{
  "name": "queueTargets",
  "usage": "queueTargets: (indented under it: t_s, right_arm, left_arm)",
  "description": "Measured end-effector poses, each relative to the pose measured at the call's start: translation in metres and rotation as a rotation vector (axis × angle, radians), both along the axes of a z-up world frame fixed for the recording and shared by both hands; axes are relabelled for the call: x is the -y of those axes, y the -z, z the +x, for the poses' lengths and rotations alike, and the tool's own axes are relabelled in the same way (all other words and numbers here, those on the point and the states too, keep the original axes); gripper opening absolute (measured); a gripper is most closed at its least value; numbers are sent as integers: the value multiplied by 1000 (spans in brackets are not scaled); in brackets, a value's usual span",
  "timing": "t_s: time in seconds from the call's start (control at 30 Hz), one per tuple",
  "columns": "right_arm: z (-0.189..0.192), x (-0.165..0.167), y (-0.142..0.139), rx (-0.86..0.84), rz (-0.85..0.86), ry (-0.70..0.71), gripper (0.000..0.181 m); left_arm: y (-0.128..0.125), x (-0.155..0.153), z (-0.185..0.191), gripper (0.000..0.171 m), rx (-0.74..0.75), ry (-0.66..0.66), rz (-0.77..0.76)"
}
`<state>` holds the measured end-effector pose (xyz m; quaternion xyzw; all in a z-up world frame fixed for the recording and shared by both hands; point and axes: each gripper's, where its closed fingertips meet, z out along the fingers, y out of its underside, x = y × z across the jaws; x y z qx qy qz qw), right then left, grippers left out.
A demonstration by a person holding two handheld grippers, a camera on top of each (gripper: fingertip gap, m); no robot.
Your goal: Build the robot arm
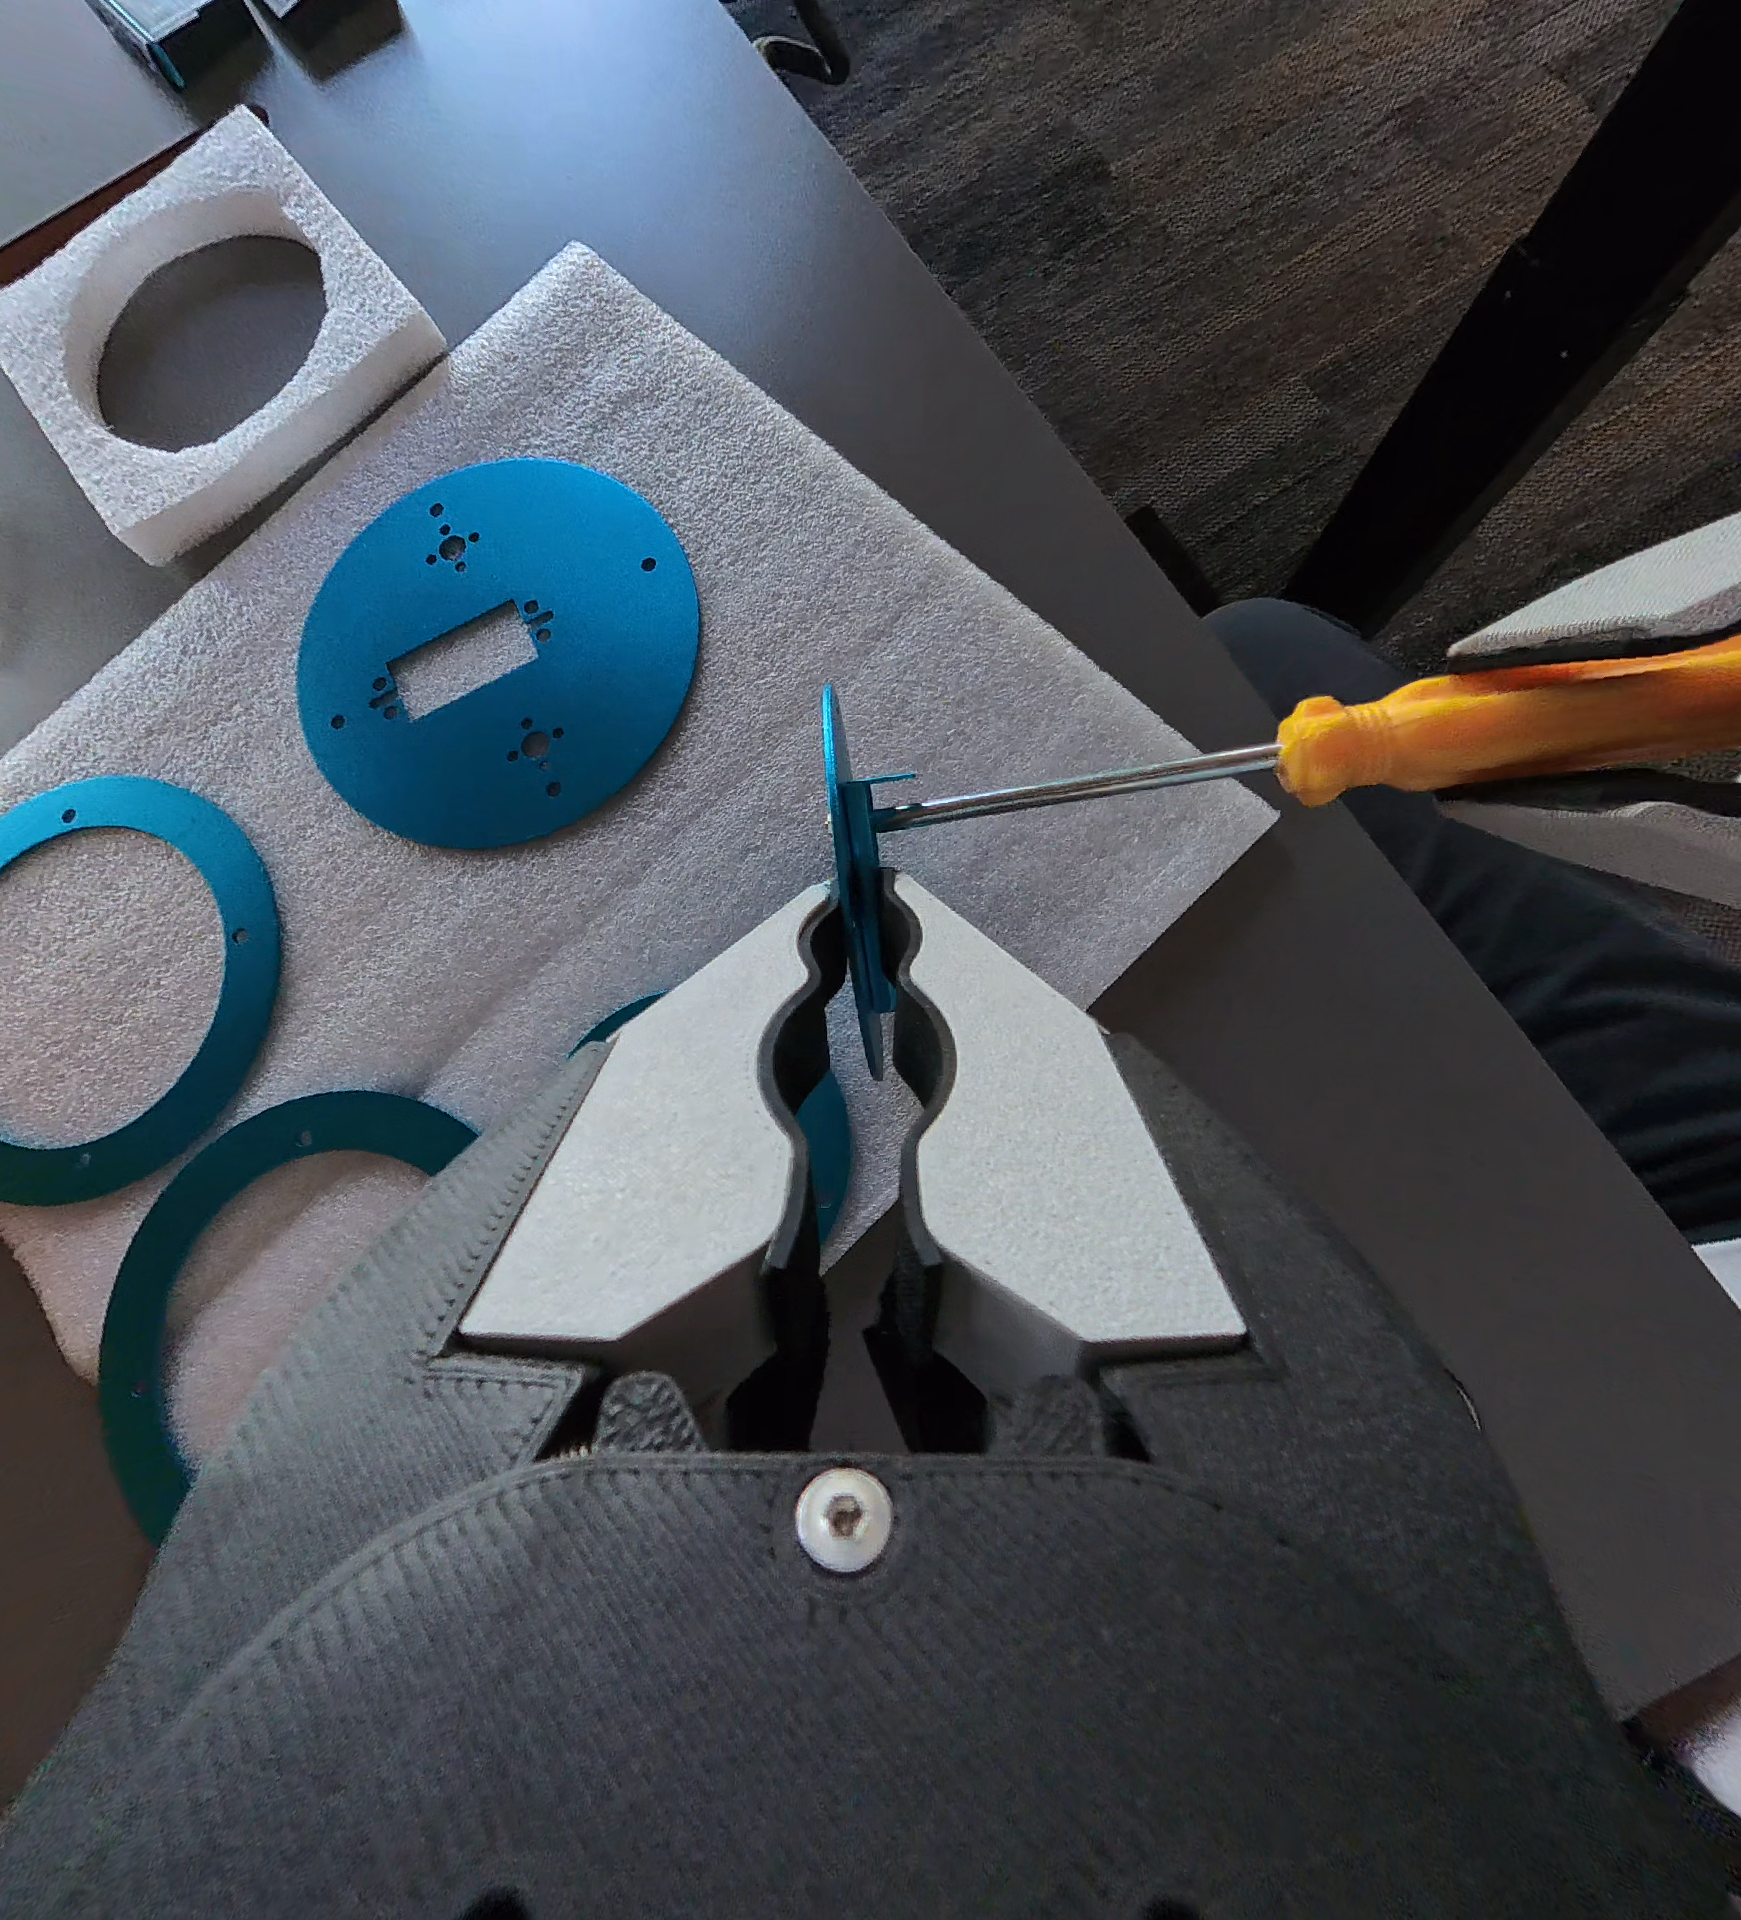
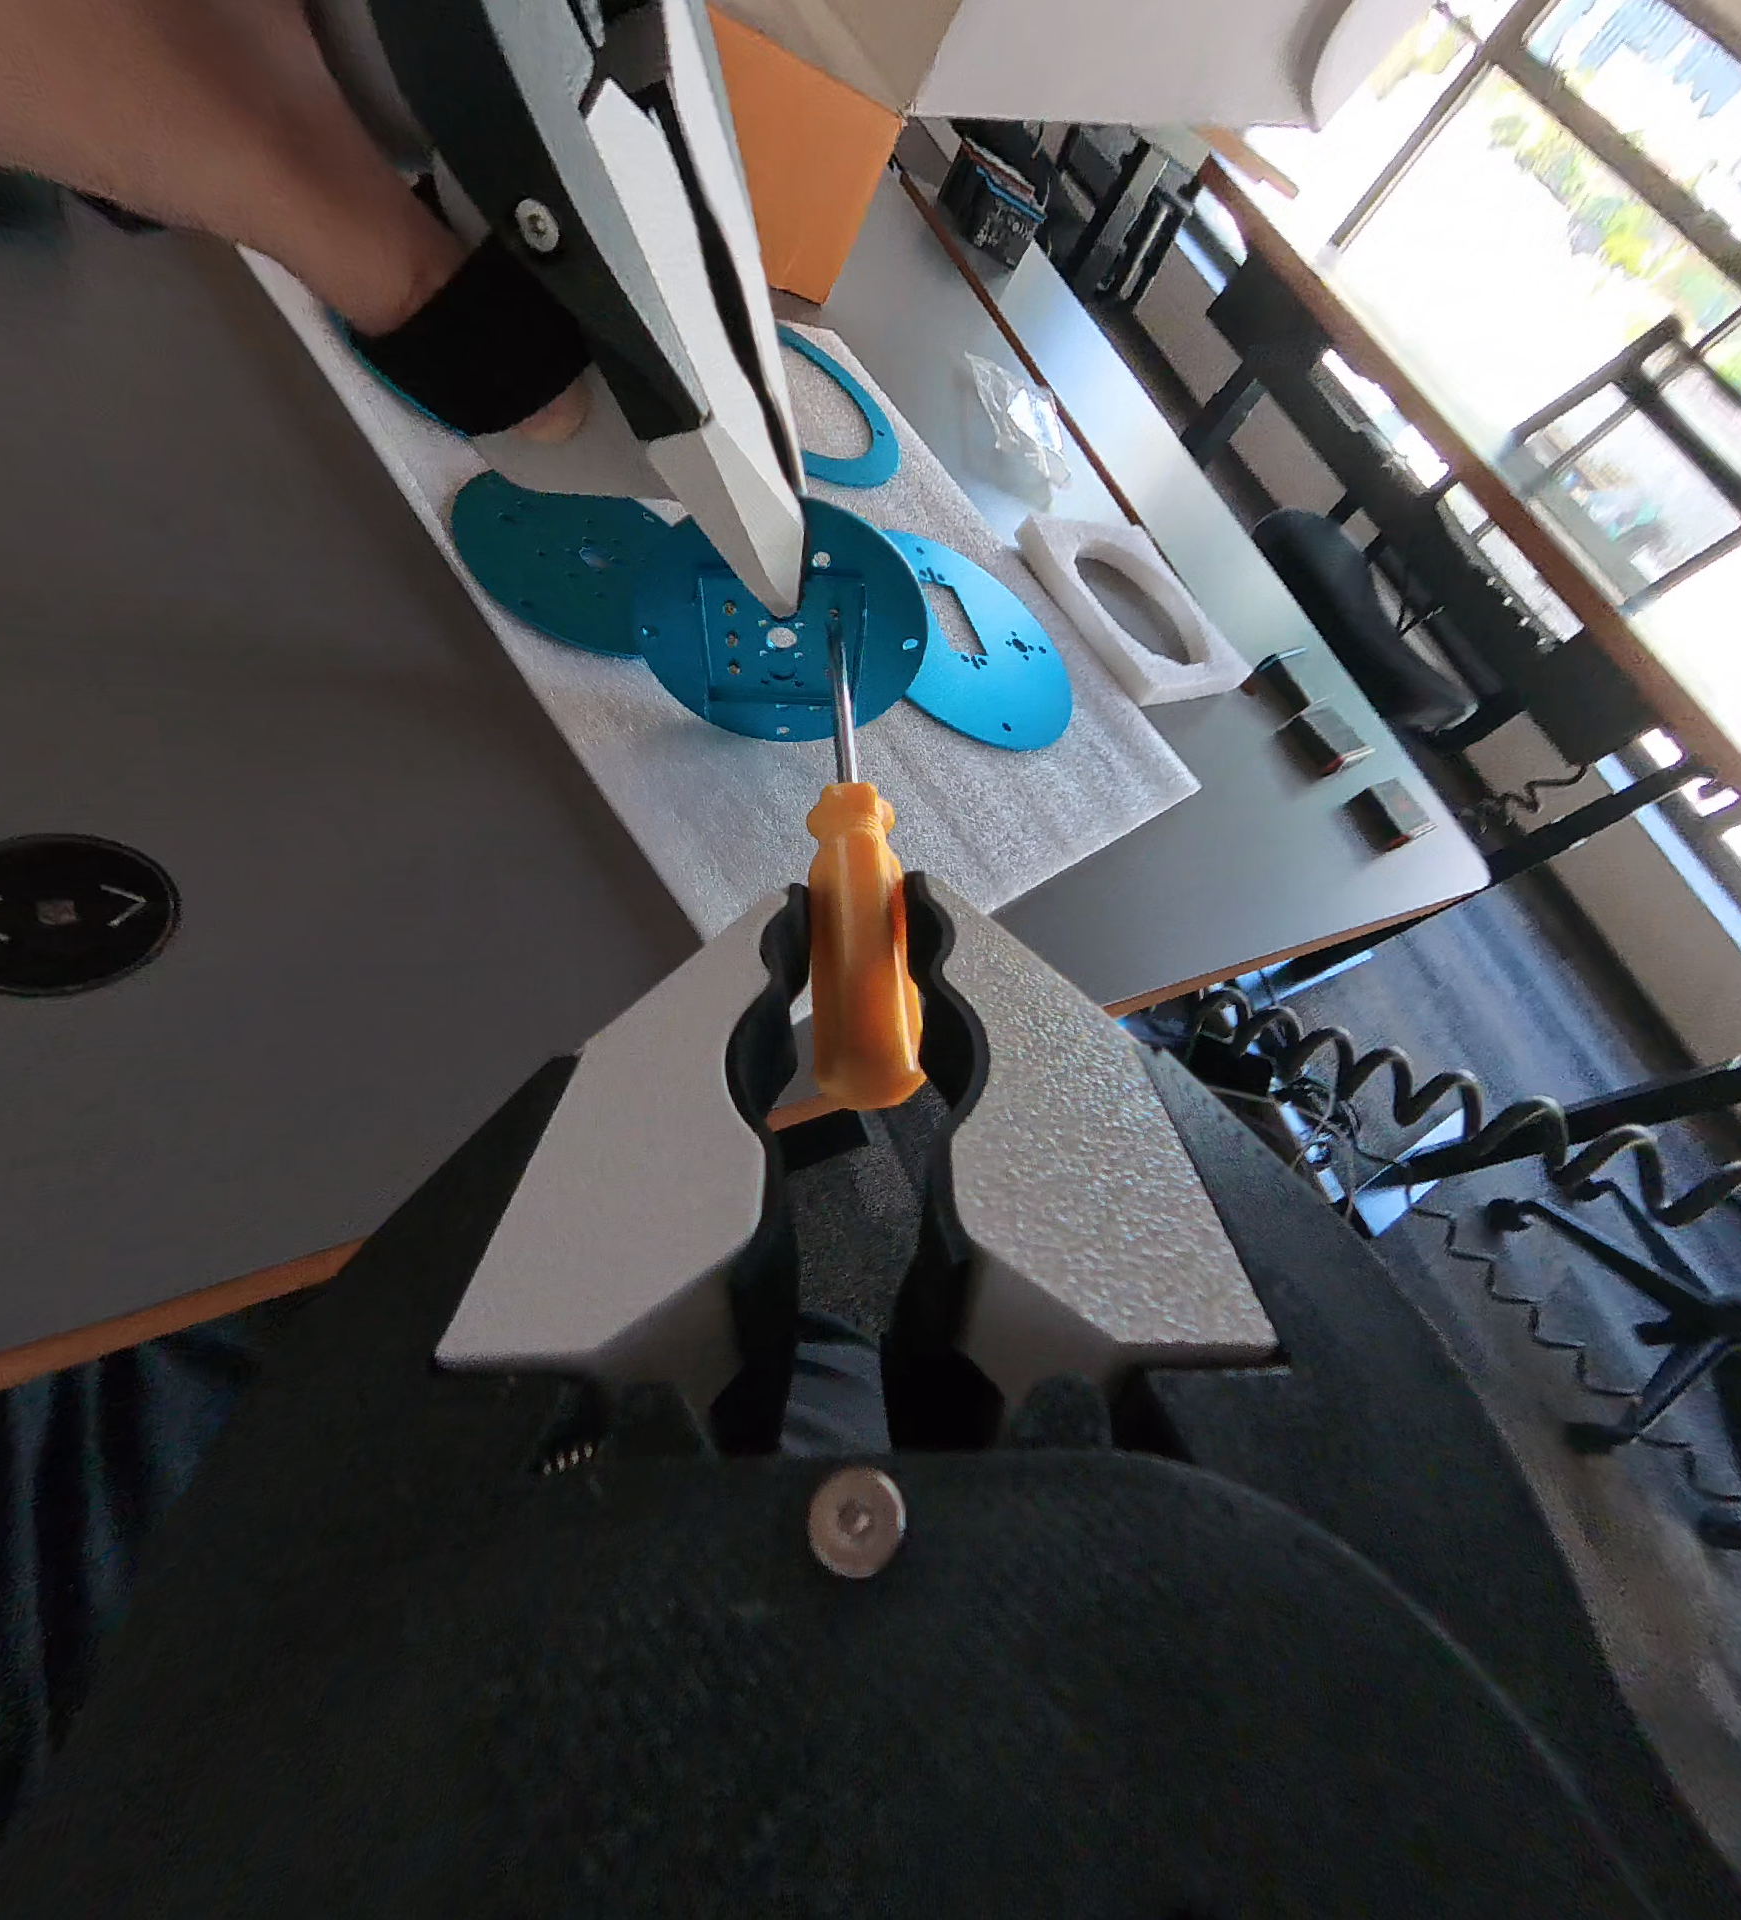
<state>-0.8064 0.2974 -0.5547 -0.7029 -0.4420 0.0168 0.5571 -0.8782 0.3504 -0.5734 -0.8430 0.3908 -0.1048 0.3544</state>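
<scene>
Left wrist view — jaws pinching blue disc (image 1: 858, 862) upright over white foam sheet (image 1: 741, 416), grey table (image 1: 949, 312), right jaws clamping screwdriver (image 2: 861, 987).

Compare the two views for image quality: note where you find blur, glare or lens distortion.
Left wrist view: the orange screwdriver handle is motion-smeared, while the blue disc on the foam sheet is sharp. Right wrist view: the windows are blown out, the table edge bows from the wide lens, and the screwdriver shaft stays crisp.

Grey table (image 1: 637, 156) bears white foam sheet (image 1: 741, 468) and foam block (image 1: 191, 343)
</scene>
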Motion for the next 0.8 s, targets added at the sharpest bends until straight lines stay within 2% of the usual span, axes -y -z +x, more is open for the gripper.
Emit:
queueTargets:
  t_s: [0.1,0.37,0.5,0.6,0.8]
  right_arm:
    - [0,0,2,-31,13,-18,18]
    - [-2,2,9,-381,-153,3,17]
    - [0,0,6,-453,-182,-25,17]
    - [2,-1,9,-579,-312,-26,17]
    - [3,3,17,-940,-650,-12,17]
  left_arm:
    - [0,0,0,4,-13,7,13]
    - [0,0,0,4,3,-7,19]
    - [0,1,0,5,3,6,29]
    - [0,1,0,4,3,11,48]
    - [1,4,1,4,2,19,106]
